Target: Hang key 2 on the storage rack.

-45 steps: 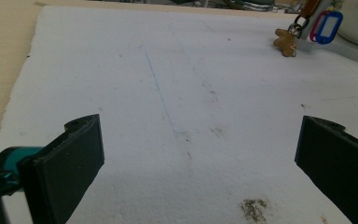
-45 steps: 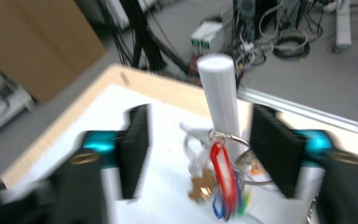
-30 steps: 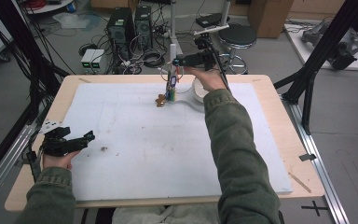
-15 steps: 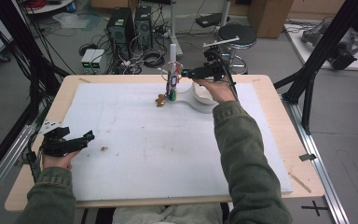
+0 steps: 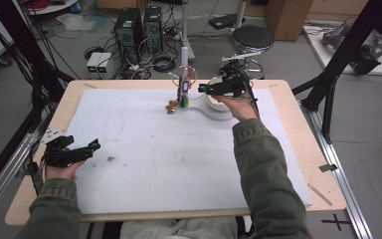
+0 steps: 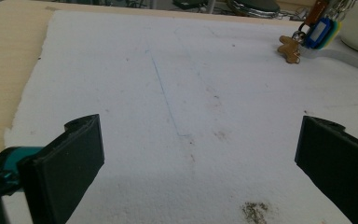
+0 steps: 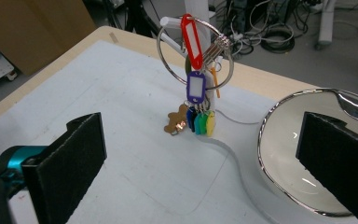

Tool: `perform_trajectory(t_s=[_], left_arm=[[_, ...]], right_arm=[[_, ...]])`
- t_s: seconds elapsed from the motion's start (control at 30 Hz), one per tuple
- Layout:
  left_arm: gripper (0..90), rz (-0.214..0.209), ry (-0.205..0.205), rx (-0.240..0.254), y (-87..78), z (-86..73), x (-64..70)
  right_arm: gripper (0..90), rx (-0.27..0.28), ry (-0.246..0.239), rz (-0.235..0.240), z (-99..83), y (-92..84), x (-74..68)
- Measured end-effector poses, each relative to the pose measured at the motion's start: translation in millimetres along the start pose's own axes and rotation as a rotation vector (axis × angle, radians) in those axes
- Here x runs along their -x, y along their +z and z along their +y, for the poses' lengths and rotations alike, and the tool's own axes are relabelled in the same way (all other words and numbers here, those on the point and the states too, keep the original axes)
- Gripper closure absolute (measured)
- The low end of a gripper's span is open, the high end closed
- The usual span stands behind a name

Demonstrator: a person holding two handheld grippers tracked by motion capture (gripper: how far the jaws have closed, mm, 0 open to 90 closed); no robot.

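High view: the right gripper [image 5: 202, 88] hovers with fingers released at the far side of the worktop [image 5: 298, 119], just right of the keyring [image 5: 184, 85] hanging on a white stand [image 5: 185, 55]; a bowl [image 5: 218, 105] sits under the hand. The left gripper [image 5: 92, 146] rests well apart at the near left on the white foam mat [image 5: 179, 159].
Left gripper view: fingers released over the rough, stained mat; tags and a brown figure charm [image 6: 289, 47] lie far right.
Right gripper view: flat black fingers spread wide; a round wire ring carries red [image 7: 190, 38], purple [image 7: 196, 87], blue, green and yellow plastic tags; the shiny metal bowl [image 7: 279, 154] stands just beside.
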State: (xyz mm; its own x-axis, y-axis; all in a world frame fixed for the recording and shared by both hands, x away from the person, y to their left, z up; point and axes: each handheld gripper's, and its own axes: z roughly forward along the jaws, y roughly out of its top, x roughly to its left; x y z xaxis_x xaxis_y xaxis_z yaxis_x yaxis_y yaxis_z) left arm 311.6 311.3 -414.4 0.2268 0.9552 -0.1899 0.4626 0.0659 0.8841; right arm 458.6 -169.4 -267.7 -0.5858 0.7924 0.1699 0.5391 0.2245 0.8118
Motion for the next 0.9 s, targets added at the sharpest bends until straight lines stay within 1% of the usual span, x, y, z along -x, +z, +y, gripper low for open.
perform_trajectory(t_s=[0.1, 0.13, 0.17, 0.27, 0.43, 0.6, 0.77, 0.8, 0.9], left_arm=[[1.7, 0.003, -0.005, 0.003, 0.1, -0.1, -0.1], [1.7, 0.002, -0.005, 0.002, 0.0, -0.1, -0.2], [1.7, 0.002, -0.005, 0.003, 0.0, -0.1, -0.2], [1.7, 0.003, -0.004, 0.004, -0.1, -0.1, -0.3], [1.7, 0.006, -0.005, 0.003, -0.7, -0.3, -0.4], [1.7, 0.008, -0.005, 0.005, -1.6, -0.4, -1.0], [1.7, 0.01, -0.008, 0.011, -2.2, -0.4, -0.8], [1.7, 0.01, -0.008, 0.011, -2.5, -0.4, -0.8], [1.7, 0.015, -0.004, 0.016, -3.2, -0.3, -0.8]], right_arm=[[0.7, 0.006, 0.015, 0.008, -8.7, -3.4, 4.0], [0.7, -0.002, 0.023, 0.006, -11.3, -3.9, 5.0], [0.7, 0.003, 0.018, 0.006, -14.5, -4.9, 6.4], [0.7, 0.004, 0.031, 0.01, -23.4, -7.5, 10.4], [0.7, -0.006, 0.049, 0.002, -36.7, -11.5, 17.1], [0.7, 0.005, 0.074, 0.0, -48.0, -17.3, 24.1], [0.7, 0.007, 0.081, -0.006, -60.1, -21.0, 29.1], [0.7, 0.01, 0.09, -0.005, -62.9, -21.4, 29.8], [0.7, 0.004, 0.092, -0.016, -70.4, -22.6, 33.1]])
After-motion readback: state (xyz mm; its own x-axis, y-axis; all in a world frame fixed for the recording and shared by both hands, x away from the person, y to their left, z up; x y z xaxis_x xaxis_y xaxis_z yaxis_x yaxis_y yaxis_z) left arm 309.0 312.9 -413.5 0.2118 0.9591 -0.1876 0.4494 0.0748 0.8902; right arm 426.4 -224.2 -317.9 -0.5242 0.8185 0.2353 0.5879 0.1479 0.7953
